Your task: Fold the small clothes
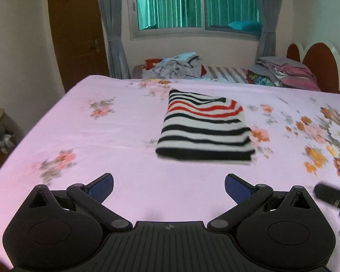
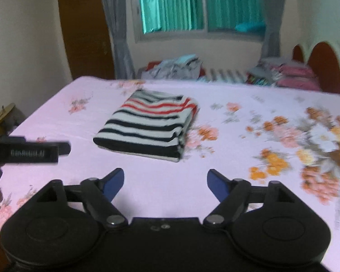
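A folded striped garment (image 1: 204, 127), white with black and red stripes, lies flat on the pink floral bedsheet (image 1: 106, 136). It also shows in the right wrist view (image 2: 147, 127), left of centre. My left gripper (image 1: 168, 188) is open and empty, held above the sheet short of the garment. My right gripper (image 2: 165, 184) is open and empty, also short of the garment and to its right. The left gripper's body shows at the left edge of the right wrist view (image 2: 27, 151); the right one shows at the right edge of the left wrist view (image 1: 333, 199).
A heap of loose clothes (image 1: 176, 68) and a stack of folded fabrics (image 1: 285, 72) lie beyond the bed's far edge under the window. A red headboard (image 1: 317, 63) stands at the right. A wooden door (image 1: 79, 29) is at the left.
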`<control>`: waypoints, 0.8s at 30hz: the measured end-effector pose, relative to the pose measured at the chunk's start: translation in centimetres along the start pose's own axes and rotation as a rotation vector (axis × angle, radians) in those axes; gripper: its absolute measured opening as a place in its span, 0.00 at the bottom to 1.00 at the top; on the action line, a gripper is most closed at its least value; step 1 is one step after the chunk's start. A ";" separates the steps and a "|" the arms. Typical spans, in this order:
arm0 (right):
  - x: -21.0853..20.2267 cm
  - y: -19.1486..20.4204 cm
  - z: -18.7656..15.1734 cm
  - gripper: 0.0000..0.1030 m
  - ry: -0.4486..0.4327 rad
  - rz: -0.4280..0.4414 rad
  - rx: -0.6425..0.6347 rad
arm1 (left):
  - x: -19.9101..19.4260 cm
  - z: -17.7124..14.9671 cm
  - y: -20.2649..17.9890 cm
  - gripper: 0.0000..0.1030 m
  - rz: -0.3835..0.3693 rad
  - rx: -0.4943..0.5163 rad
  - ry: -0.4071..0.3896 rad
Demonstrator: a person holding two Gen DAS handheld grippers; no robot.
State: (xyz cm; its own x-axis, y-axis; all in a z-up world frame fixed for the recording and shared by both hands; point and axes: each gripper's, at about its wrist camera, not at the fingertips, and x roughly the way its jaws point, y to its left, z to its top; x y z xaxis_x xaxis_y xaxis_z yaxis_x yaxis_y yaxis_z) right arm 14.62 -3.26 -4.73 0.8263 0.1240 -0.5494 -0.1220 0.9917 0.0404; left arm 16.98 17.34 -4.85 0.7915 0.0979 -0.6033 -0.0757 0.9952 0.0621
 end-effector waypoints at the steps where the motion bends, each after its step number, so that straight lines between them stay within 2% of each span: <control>1: -1.3 0.0 0.0 0.83 -0.016 -0.017 0.006 | -1.3 -0.4 0.0 1.00 -0.004 -0.004 -0.006; 2: -2.9 0.0 -0.1 0.92 -0.039 -0.034 0.010 | -2.8 -0.7 0.2 1.00 -0.012 -0.008 -0.014; 3: -4.5 0.0 -0.1 0.97 -0.066 -0.045 0.008 | -4.2 -1.0 0.4 1.00 -0.017 -0.014 -0.023; 6: -8.3 0.1 -0.2 0.98 -0.131 -0.048 0.000 | -7.6 -1.5 0.8 1.00 -0.018 -0.024 -0.045; 11: -11.7 0.5 -0.3 0.99 -0.194 -0.041 -0.005 | -11.9 -2.0 1.7 1.00 -0.021 -0.049 -0.070; 14: -13.0 0.5 -0.7 0.99 -0.221 -0.014 0.012 | -13.7 -2.3 1.9 1.00 -0.008 -0.049 -0.088; 24: -14.5 0.5 -1.5 0.99 -0.248 -0.023 0.029 | -16.4 -2.7 2.6 1.00 0.011 -0.071 -0.110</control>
State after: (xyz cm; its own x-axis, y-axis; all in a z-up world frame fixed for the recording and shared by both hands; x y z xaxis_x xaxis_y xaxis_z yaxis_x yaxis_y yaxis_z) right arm 1.72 -4.58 2.02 0.9387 0.1027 -0.3291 -0.0892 0.9944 0.0559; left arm 2.18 18.36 3.09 0.8519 0.1119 -0.5117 -0.1247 0.9921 0.0093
